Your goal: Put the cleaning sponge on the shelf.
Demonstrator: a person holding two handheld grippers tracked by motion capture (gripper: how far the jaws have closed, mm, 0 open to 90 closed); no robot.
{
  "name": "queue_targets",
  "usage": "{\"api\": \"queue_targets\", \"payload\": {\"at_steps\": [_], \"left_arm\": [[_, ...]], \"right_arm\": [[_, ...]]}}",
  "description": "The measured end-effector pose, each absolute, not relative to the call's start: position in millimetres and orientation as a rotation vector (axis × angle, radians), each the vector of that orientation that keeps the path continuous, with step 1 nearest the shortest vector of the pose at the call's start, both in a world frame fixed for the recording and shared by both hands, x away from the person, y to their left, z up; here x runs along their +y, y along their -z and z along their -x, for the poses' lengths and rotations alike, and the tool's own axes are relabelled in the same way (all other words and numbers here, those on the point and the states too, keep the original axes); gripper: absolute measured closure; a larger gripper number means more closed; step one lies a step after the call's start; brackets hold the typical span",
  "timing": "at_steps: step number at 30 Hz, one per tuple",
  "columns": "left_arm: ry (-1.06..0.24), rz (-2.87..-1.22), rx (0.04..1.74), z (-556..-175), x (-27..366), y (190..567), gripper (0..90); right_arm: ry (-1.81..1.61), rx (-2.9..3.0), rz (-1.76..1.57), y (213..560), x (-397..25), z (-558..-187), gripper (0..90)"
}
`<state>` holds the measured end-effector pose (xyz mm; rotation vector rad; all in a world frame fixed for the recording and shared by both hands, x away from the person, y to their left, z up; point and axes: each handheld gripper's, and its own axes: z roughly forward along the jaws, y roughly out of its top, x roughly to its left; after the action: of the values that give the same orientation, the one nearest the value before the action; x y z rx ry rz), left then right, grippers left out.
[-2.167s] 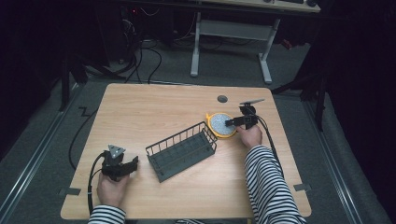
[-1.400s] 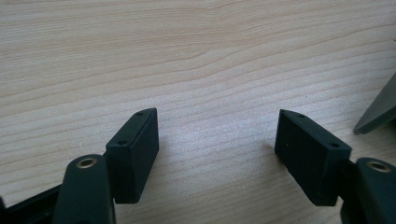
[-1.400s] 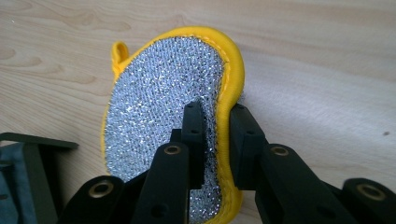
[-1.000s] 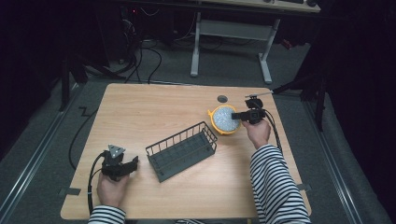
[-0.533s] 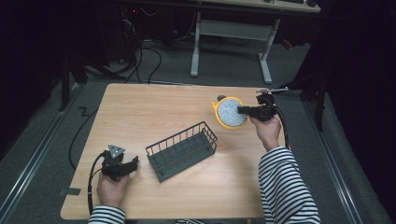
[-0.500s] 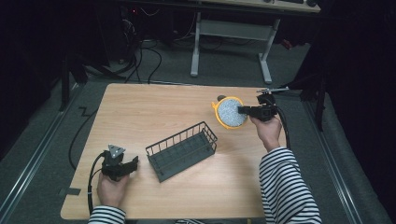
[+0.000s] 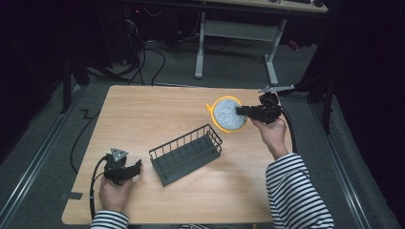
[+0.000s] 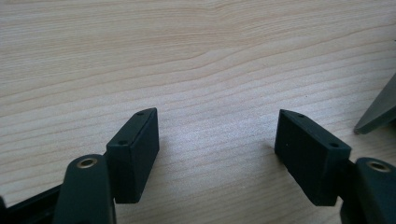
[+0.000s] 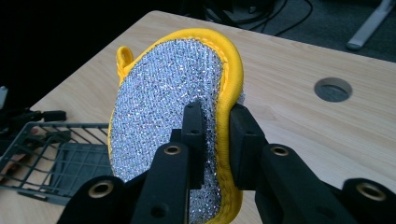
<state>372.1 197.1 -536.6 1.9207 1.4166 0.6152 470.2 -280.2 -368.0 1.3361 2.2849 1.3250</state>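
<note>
Left gripper [image 7: 125, 168] rests low on the pale wooden table [image 7: 157, 114], jaws apart on nothing | black wire basket [image 7: 185, 153] mid-table | our right gripper [image 7: 241, 110], clamped on the rim of the round silver-mesh, yellow-edged scouring pad [image 7: 228, 113], holds it apparently off the tabletop | we judge it light, floppy, best pinched at its stitched border.

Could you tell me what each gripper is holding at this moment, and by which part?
The right gripper pinches the silver scouring pad by its yellow rim, lifted off the table. The left gripper is open and holds nothing.
</note>
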Motion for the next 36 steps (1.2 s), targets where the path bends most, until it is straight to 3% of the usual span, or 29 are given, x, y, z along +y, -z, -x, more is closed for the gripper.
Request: {"api": "queue_targets", "payload": {"at_steps": [20, 36], "left_arm": [[-0.616, -1.921, 1.417, -372, 197, 537, 31.5], [-0.615, -1.921, 1.417, -372, 197, 537, 31.5]], "right_arm": [[-1.316, 2.467, -1.150, 378, -215, -461, 78.5], [-1.280, 2.561, -1.094, 401, -186, -461, 78.0]]}}
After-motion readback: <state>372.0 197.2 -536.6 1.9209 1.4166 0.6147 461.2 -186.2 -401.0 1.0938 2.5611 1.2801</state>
